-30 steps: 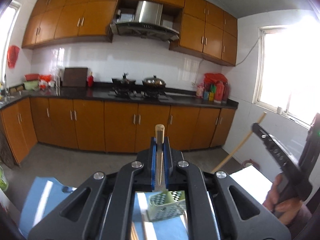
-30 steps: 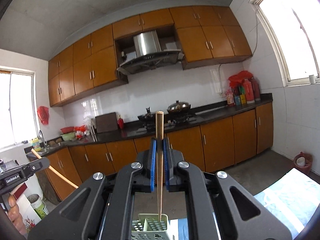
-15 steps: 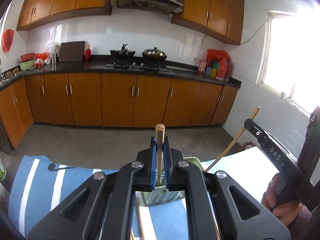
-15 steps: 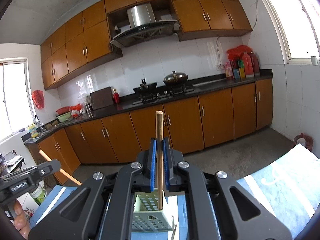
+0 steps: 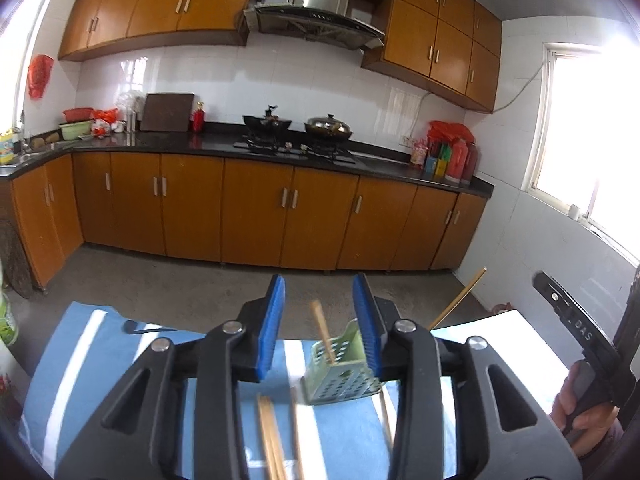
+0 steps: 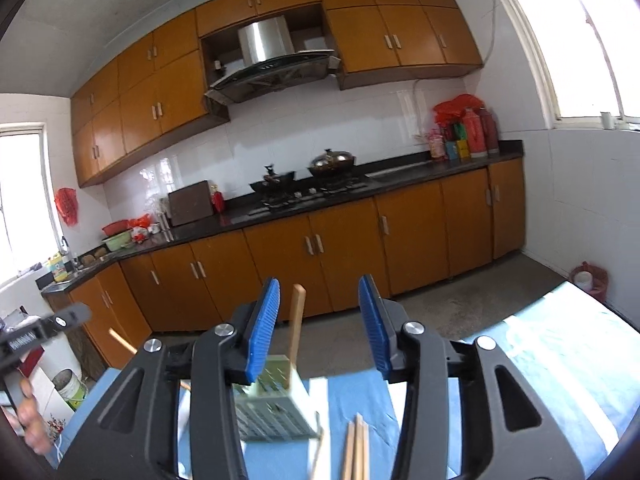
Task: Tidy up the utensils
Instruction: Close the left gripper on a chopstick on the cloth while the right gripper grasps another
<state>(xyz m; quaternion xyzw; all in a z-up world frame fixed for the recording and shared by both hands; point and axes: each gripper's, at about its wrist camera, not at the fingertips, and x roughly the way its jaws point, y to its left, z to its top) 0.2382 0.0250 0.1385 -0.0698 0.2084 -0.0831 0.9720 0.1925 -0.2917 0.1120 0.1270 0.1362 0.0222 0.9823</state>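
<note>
Utensils are what you are sorting, and they sit on the blue striped cloth (image 5: pixel 100 364) that covers the surface in front of you. Your green holder (image 5: pixel 340 376) with round holes stands on that cloth. Your left view shows a black spoon (image 5: pixel 138 327) far back on the cloth; your right view does not show it. Your right view shows a red bin (image 6: pixel 590 280) on the floor; your left view does not. Loose chopsticks (image 6: pixel 357 450) lie on the cloth near the holder. Your left gripper (image 5: pixel 319 312) is opening, and a wooden stick (image 5: pixel 323 336) stands free in the holder between its blue pads. Your right gripper (image 6: pixel 319 316) is opening too, with a wooden handle (image 6: pixel 297 326) standing free in the holder. You can read "DAS" on the right gripper's side in the left view.
</note>
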